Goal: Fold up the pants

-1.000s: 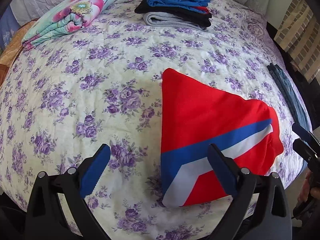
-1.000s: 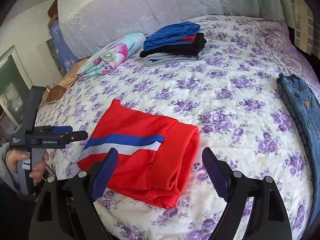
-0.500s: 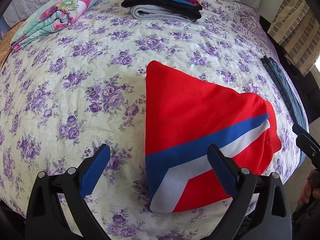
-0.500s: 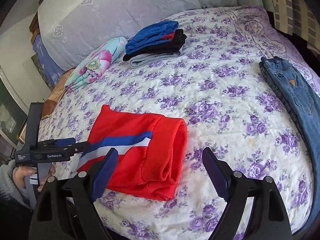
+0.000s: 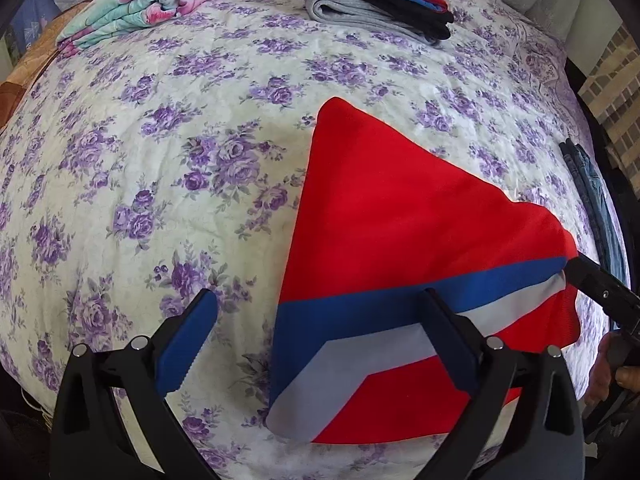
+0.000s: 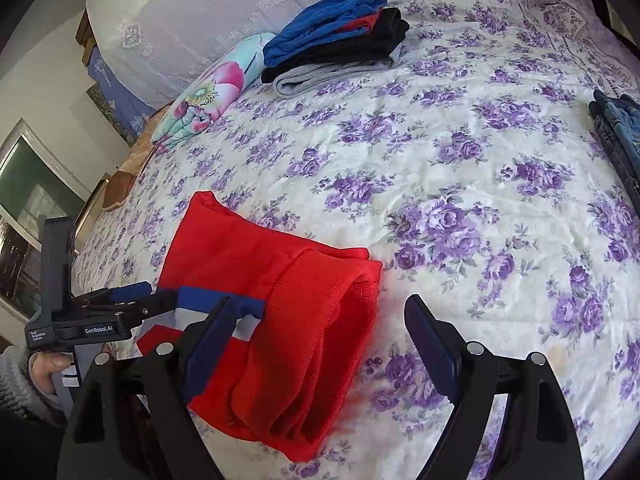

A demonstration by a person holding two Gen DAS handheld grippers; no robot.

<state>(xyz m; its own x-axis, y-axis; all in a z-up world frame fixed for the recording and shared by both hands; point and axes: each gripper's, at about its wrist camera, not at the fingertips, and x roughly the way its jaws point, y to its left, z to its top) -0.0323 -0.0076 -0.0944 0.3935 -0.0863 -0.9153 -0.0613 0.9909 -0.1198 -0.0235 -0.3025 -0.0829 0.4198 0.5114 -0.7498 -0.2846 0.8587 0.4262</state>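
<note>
Folded red pants [image 5: 400, 216] with a blue-and-white stripe lie flat on the bed [image 5: 160, 160], close to its near edge, both grippers poised over them; the right gripper [image 6: 316, 344] hangs above the ribbed cuff end [image 6: 320, 340], jaws spread wide and holding nothing, its left finger over the stripe and its right finger over bare quilt; the left gripper [image 5: 320, 336] likewise stands wide and empty, pitched steeply down, straddling the striped near edge of the pants with one finger over the cloth and the other over the floral cover; the step in hand appears to be taking hold for the next fold, and it is best done by lowering each gripper until one pad slips under all layers at the edge, closing on the full thickness rather than the top ply alone, and lifting both ends together so the cloth carries over without skewing; in the right wrist view a hand [image 6: 44, 368] grips the left tool's handle, sleeve at the wrist; farther off, jeans [image 6: 620, 132] lie at the bed's right side, a stack of folded clothes [image 6: 336, 48] and a flowered blanket [image 6: 208, 96] rest near the headboard, well apart from the work.
</note>
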